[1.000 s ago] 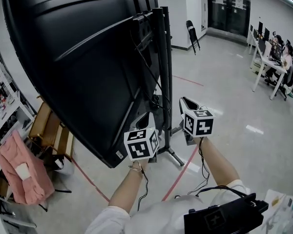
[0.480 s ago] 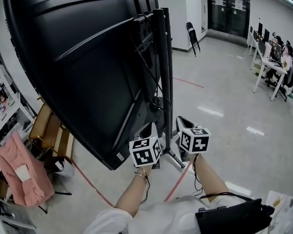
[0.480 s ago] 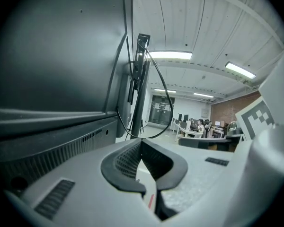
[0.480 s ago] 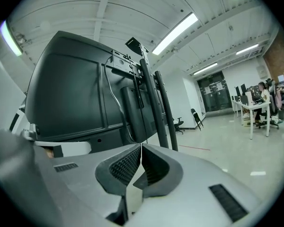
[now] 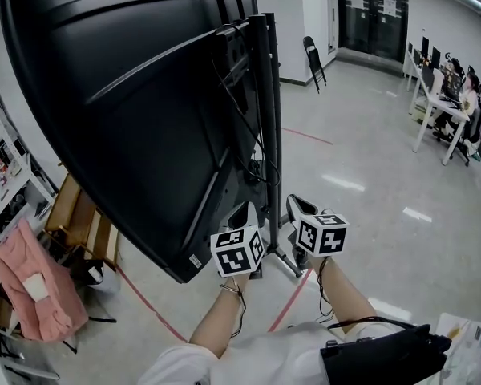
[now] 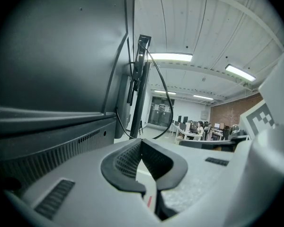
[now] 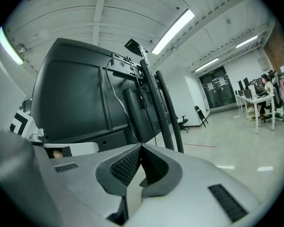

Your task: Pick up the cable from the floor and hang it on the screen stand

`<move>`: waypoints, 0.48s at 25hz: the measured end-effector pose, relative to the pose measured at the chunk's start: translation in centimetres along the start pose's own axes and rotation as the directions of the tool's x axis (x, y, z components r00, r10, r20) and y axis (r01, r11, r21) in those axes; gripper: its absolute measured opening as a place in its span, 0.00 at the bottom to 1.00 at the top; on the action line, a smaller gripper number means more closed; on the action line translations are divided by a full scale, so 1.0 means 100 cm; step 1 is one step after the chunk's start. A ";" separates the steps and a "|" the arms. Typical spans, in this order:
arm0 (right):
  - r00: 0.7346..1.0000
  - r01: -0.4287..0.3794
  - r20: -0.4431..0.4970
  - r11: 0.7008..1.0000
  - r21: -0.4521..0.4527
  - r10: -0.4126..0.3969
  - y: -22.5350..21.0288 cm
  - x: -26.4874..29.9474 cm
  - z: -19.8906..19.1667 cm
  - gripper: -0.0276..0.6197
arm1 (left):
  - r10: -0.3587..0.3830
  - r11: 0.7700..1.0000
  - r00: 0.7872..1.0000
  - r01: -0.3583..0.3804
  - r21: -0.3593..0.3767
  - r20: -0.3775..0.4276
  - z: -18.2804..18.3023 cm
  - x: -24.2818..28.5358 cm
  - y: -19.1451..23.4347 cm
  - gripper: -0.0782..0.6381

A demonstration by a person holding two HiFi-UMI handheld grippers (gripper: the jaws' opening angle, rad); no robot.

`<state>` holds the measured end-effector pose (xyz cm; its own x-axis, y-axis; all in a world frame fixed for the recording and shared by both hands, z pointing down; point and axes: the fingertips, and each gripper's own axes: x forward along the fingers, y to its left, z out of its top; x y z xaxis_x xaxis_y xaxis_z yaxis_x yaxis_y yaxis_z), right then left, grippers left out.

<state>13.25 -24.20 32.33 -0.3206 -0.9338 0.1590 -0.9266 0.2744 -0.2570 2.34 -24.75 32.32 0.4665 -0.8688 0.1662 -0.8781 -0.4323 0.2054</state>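
The big black screen shows its back, mounted on a black stand with twin posts and floor legs. A thin black cable hangs in a loop from the mounting bracket down along the posts; it also shows as the cable in the left gripper view and the cable in the right gripper view. My left gripper and right gripper are side by side, low, just in front of the stand's foot. The left gripper and the right gripper are both shut with nothing between the jaws.
A pink cloth lies over a chair at the left, beside wooden crates. Red tape lines cross the grey floor. A folding chair stands far back. Desks with seated people are at the right.
Both grippers have dropped lower and drawn closer together over the last second, the right one the most. The cable on the stand hangs as before.
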 end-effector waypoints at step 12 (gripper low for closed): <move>0.999 -0.015 -0.029 0.999 -0.038 0.014 0.008 0.002 -0.010 0.07 | 0.005 1.000 1.000 -0.005 -0.002 -0.024 -0.008 0.002 0.004 0.11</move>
<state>12.24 -23.97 33.16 -0.3392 -0.9227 0.1831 -0.9284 0.2970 -0.2231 2.23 -24.91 33.25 0.4649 -0.8647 0.1903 -0.8800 -0.4277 0.2067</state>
